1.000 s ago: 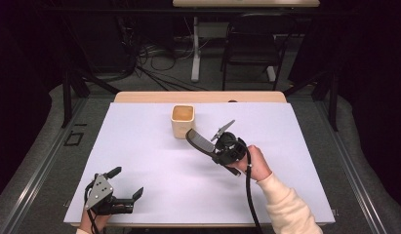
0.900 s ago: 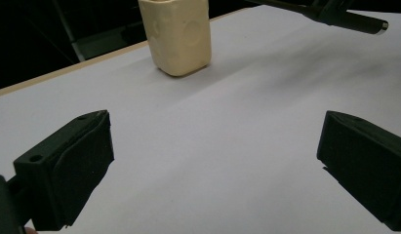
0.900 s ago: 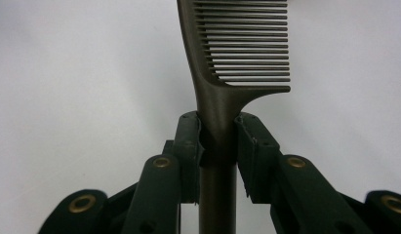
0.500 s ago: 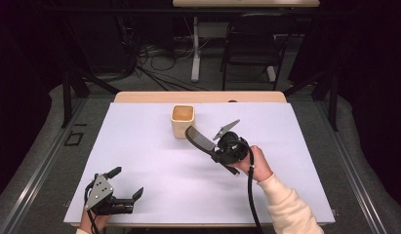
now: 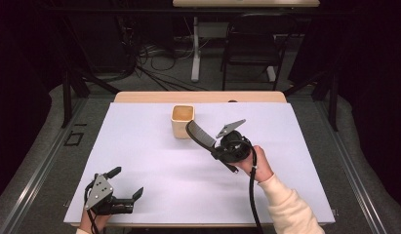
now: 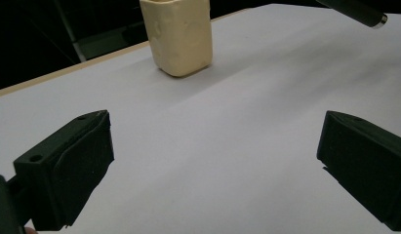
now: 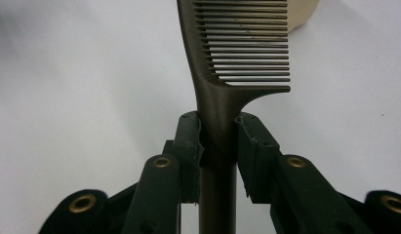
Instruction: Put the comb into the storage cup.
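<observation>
Your right hand (image 5: 254,163) sits right of the table's middle, the cream sleeve (image 5: 286,209) of that forearm running in from the lower right edge. It grips the body of your right gripper (image 5: 204,139), which points up and to the left across the surface, its cable (image 5: 250,195) trailing back along the forearm. In the right gripper view its jaws stand close together, the pads (image 7: 190,141) pressed on either side of what they hold. Your left hand (image 5: 90,222) rests at the near left corner. Your left gripper (image 5: 126,183) lies low, pointing right and slightly away, jaws spread wide with nothing between them.
</observation>
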A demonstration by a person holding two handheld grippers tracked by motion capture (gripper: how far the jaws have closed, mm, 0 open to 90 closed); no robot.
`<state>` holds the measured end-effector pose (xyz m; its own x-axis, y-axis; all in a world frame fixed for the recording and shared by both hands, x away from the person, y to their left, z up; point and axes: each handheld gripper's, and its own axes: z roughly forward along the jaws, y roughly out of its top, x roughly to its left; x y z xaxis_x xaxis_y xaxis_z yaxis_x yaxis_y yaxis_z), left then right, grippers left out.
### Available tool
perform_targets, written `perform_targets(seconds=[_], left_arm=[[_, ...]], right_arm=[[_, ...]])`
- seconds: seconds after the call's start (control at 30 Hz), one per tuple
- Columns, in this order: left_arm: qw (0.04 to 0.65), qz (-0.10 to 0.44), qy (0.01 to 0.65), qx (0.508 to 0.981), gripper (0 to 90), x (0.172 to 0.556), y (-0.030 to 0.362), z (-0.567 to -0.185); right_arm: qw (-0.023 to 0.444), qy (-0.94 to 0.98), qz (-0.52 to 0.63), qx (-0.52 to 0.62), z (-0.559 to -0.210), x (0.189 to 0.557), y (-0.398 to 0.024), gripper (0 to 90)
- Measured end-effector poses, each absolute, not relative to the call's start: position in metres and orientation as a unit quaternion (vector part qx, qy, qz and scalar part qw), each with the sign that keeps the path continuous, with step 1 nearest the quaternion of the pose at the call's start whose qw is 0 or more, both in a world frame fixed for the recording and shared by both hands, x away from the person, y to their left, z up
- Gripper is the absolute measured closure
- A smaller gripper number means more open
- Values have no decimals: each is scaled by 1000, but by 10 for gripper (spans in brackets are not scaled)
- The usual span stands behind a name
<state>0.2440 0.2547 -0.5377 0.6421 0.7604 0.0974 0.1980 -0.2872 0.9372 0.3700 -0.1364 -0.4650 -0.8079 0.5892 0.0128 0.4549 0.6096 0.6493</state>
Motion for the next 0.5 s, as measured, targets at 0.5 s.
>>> perform_targets(seconds=[0.5], left_arm=[[505,278,320,752,2,244,255,-538]], right_arm=[[126,876,362,292,-459,368,-138,720]])
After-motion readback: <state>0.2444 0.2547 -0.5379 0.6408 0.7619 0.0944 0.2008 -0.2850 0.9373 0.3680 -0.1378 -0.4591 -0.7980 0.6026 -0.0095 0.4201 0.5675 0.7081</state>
